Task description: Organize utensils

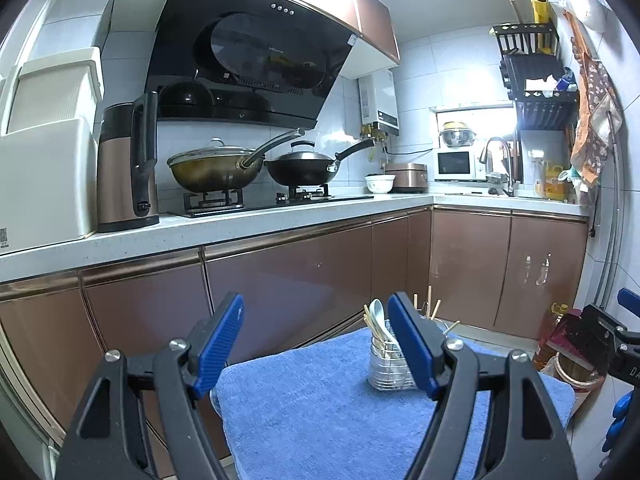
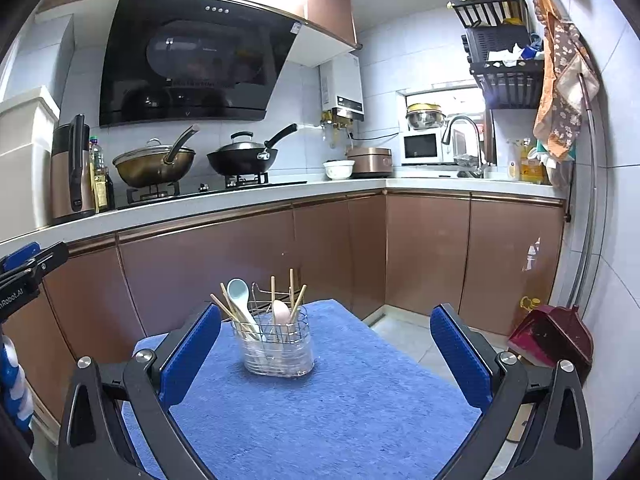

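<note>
A clear, wire-framed utensil holder stands on a blue towel over a small table. In it are a light blue spoon, a pink spoon and several wooden chopsticks. My right gripper is open and empty, a short way back from the holder. My left gripper is also open and empty. In the left wrist view its right finger covers part of the holder. Each gripper shows at the edge of the other's view: the right gripper and the left gripper.
Brown cabinets under a white counter run behind the table and around the corner. On the counter stand two woks, a kettle and a sink tap. A red dustpan stands on the floor at right.
</note>
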Demonstrator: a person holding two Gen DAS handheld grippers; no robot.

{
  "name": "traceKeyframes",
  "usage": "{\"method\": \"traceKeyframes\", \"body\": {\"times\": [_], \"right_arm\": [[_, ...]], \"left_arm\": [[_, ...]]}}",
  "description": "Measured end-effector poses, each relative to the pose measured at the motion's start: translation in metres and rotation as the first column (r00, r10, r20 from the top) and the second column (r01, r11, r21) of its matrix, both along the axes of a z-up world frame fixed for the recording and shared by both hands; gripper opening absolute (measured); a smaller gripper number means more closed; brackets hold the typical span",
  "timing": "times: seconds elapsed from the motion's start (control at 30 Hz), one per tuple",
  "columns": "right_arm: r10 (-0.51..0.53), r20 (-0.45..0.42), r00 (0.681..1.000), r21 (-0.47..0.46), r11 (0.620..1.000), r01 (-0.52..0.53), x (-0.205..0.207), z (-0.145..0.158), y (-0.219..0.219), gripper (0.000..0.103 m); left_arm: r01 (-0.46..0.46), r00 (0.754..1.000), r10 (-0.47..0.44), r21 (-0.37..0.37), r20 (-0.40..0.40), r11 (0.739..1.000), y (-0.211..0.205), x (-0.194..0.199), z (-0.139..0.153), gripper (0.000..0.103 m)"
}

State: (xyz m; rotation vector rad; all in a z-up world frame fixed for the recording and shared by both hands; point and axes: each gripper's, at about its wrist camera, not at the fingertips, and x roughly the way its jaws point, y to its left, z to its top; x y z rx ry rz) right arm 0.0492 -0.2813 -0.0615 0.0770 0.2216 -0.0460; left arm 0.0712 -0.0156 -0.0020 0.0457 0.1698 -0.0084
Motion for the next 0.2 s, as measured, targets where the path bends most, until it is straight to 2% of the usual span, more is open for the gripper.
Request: {"method": "traceKeyframes", "body": {"times": [0.2], "right_arm": [[-0.018,0.002,1.0,-0.008,1.0,0.018,-0.0027,-0.0004,-0.0007,0.103]], "left_arm": [[0.002,1.0,-0.002,-0.004,-0.013,1.0,0.0012,0.001,-0.0017,0.073]]}}
